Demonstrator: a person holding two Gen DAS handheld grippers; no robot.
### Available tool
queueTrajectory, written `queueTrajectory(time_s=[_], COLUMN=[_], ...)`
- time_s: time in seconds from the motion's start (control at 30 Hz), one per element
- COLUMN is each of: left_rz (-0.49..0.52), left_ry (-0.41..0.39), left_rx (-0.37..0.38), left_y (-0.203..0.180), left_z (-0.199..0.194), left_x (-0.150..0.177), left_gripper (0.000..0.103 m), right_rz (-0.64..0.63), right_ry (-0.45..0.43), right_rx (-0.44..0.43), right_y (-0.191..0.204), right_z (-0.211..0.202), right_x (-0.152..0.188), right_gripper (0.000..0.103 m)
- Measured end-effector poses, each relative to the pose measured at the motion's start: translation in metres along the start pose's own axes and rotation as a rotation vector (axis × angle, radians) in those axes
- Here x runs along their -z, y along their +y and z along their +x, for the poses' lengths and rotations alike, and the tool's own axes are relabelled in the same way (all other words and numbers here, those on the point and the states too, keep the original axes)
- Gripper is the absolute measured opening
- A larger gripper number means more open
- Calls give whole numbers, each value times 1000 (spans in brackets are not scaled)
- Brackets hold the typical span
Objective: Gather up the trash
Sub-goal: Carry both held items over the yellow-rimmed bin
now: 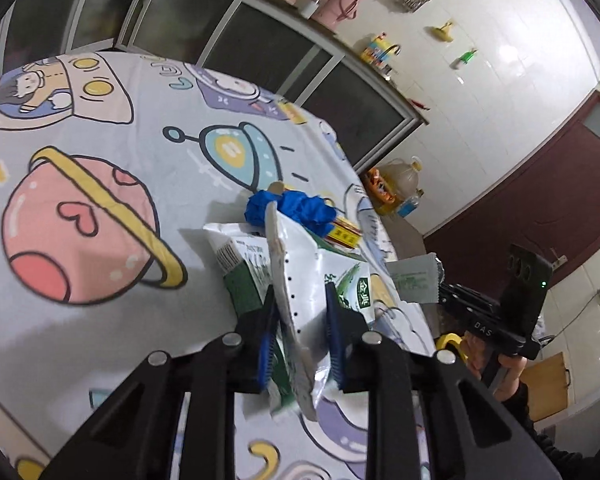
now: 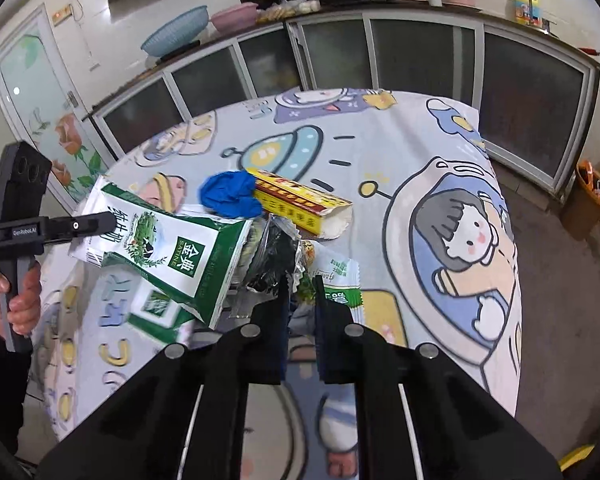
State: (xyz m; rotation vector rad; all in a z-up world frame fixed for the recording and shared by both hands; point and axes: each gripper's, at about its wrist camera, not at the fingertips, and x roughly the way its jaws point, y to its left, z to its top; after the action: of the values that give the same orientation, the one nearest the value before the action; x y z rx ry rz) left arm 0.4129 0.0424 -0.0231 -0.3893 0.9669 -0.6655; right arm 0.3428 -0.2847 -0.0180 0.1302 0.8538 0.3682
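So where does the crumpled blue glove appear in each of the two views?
Left wrist: the crumpled blue glove lies just above picture centre, behind the green-and-white milk carton.
Right wrist: the glove lies left of centre, above the carton.
Shared landmark: the yellow-and-red box beside it.

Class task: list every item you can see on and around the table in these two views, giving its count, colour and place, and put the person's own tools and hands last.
milk carton: one, green and white, flattened, left of the pile, between the left gripper's fingers.
blue glove: one, blue, crumpled, far side of the pile.
yellow box: one, yellow and red, open-ended, beside the glove.
foil wrapper: one, black and silver, centre of the pile.
green sachet: one, white and green, near edge of the pile.
tablecloth: one, pale cartoon print, covering the table.
orange bin: one, orange, on the floor to the right.
left gripper: black, closed on the carton.
right gripper: black, slightly apart, at the wrapper.
left hand: on its handle.
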Motion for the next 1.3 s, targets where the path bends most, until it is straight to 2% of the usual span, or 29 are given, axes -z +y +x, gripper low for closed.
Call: queueTrajectory(time_s=[0.3, 0.67, 0.97, 1.3], left_rz=[55, 85, 137, 199], left_ry=[-74, -110, -103, -77], left_rx=[-5, -38, -59, -45], left_y=[-24, -49, -70, -106], left_z=[-68, -114, -123, -111], left_x=[39, 97, 140, 159], left_gripper=[21, 21, 21, 21], right_rz=[-43, -56, -43, -13], right_ry=[-65, -80, -73, -85], right_rx=[-44, -68, -72, -56], right_y=[33, 54, 56, 41], right_z=[-60, -101, -118, -139], right_x=[20, 60, 95, 119], right_gripper=[11, 11, 11, 11])
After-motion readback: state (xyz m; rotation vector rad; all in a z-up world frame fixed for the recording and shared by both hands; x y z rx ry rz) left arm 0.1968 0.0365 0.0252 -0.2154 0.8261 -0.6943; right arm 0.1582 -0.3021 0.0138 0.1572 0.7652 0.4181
